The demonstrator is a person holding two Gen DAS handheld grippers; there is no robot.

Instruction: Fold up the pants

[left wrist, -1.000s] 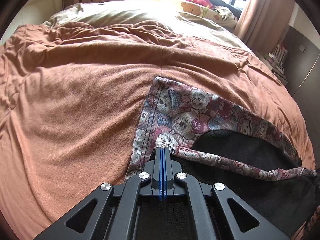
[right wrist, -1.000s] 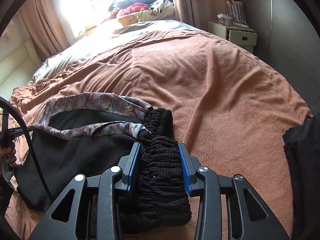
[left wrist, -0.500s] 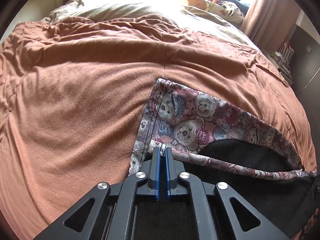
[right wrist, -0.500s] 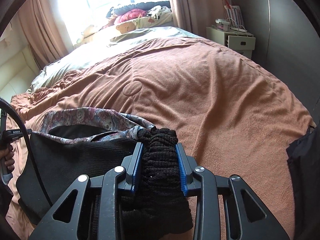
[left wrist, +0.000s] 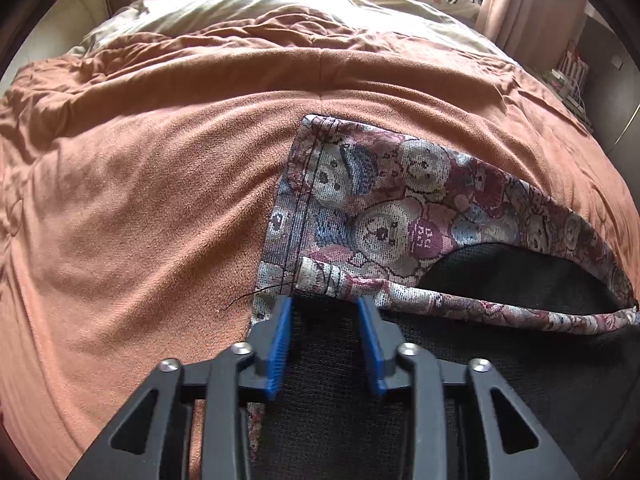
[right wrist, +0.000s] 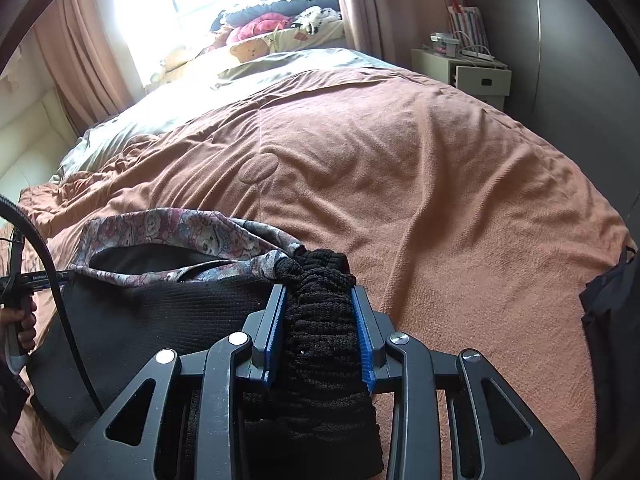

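Observation:
The pants (left wrist: 384, 224) lie on the brown bedspread (left wrist: 140, 200): bear-print outside, black lining (left wrist: 520, 276) showing where the layers gape. My left gripper (left wrist: 325, 304) is open, its blue pads either side of the black fabric at the leg hem, not pinching it. In the right wrist view the pants (right wrist: 188, 232) stretch to the left. My right gripper (right wrist: 318, 292) is shut on the bunched black ribbed waistband (right wrist: 320, 320), resting low on the bed.
The bedspread (right wrist: 400, 168) stretches far ahead and right. Pillows and soft toys (right wrist: 272, 28) lie at the window end. A nightstand (right wrist: 468, 72) stands at the far right. A dark garment (right wrist: 612, 320) hangs at the right edge. The left hand and cable (right wrist: 40, 248) show at left.
My left gripper has opened and let go of the pants hem, which now lies flat on the bed. My right gripper has kept its hold on the waistband, shifted slightly.

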